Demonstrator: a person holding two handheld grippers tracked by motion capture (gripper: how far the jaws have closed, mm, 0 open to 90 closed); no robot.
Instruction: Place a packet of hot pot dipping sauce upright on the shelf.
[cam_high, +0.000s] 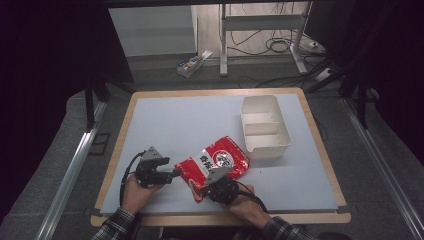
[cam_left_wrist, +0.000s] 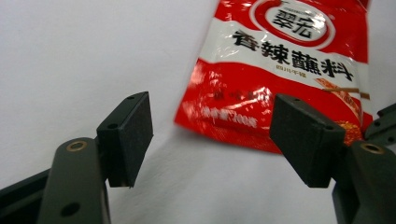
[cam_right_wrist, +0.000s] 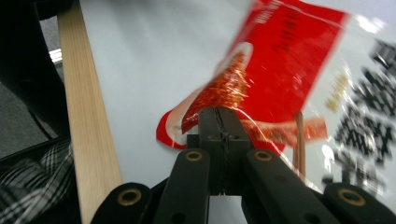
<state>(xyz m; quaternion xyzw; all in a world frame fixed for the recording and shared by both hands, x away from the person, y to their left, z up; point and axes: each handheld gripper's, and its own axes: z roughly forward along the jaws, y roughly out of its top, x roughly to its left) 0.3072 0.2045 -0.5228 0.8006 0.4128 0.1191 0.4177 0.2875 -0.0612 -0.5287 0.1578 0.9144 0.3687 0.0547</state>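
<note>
A red and white snack packet (cam_high: 220, 160) with printed characters lies on the pale table mat (cam_high: 175, 125), near the front middle. My right gripper (cam_high: 202, 190) is shut on the packet's near crinkled edge; in the right gripper view the jaws (cam_right_wrist: 219, 116) meet on the red foil (cam_right_wrist: 280, 60), lifting that edge a little. My left gripper (cam_high: 175, 173) points at the packet's left end. In the left gripper view its pads (cam_left_wrist: 130, 135) stand wide apart and open, with the packet's edge (cam_left_wrist: 280, 56) just ahead of them, untouched.
A white two-compartment bin (cam_high: 265, 145) stands right of the packet, toward the back right of the mat. The table's wooden rim (cam_high: 220, 218) runs along the front, close behind both hands. Beyond the table are a floor with cables and a small box (cam_high: 192, 64).
</note>
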